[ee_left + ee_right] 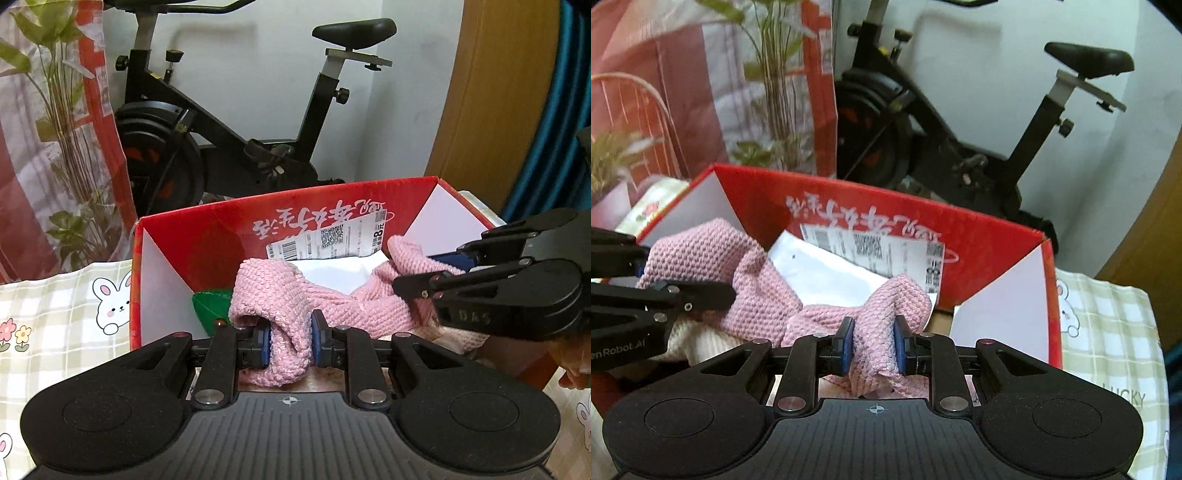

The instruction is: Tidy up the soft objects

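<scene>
A pink knitted cloth [332,302] is stretched between both grippers over the open red cardboard box [221,236]. My left gripper [291,345] is shut on its left end. My right gripper [874,345] is shut on its right end [882,317]; it also shows from the side in the left wrist view [443,273]. The cloth [713,258] hangs partly inside the box [997,251]. A green soft object [212,304] lies in the box's left corner. A cream knitted item [701,343] lies under the cloth.
The box stands on a checked tablecloth with rabbit prints [55,314]. A white package with a shipping label [849,269] leans inside the box. An exercise bike [221,129] and a plant [62,110] stand behind. A wooden door [498,92] is at right.
</scene>
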The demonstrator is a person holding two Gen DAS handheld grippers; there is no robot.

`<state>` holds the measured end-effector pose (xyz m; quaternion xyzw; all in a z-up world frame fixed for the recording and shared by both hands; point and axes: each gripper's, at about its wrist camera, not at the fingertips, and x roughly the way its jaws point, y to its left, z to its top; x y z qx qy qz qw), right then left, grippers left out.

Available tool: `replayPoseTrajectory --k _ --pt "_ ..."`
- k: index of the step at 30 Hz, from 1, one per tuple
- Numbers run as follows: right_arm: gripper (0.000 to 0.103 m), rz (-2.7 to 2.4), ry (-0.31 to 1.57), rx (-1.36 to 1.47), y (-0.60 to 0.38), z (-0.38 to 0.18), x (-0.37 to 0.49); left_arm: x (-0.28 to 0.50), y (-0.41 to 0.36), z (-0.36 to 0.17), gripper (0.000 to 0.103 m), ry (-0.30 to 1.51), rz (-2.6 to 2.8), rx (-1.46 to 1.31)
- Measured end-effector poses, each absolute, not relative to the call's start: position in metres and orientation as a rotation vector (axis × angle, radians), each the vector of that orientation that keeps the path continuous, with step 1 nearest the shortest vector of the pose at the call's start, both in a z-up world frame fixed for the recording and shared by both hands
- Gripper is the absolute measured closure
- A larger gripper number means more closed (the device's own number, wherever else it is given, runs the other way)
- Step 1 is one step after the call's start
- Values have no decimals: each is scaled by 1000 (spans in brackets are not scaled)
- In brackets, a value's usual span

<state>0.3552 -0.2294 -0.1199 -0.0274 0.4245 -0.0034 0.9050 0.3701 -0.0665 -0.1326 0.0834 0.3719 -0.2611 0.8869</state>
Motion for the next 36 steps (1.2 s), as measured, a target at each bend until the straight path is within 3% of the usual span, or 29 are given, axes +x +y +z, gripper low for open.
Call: replayPoseTrajectory --k 3,8,10,13,16,19,20,36 --pt "77 -6 880 -48 -230 -120 355 368 -67 -131 78 758 -535 184" --pt "63 -31 838 -52 -231 -111 348 362 -67 -119 29 729 -551 166" --pt "49 -26 819 -45 -231 -105 343 358 -65 -113 20 705 -535 173" --pt "37 -22 792 -47 -229 -93 333 351 -61 -103 6 683 -513 164" --pt "25 -29 769 -44 -229 -80 323 343 -53 -93 1 670 -494 138" --pt "3 -45 744 -18 -229 -69 311 333 -43 -83 0 658 -439 105" --pt "0 -38 730 -3 -229 -65 306 329 -40 -80 0 652 -415 97" --pt "0 -92 593 25 -215 -17 232 272 3 -37 0 549 -256 19"
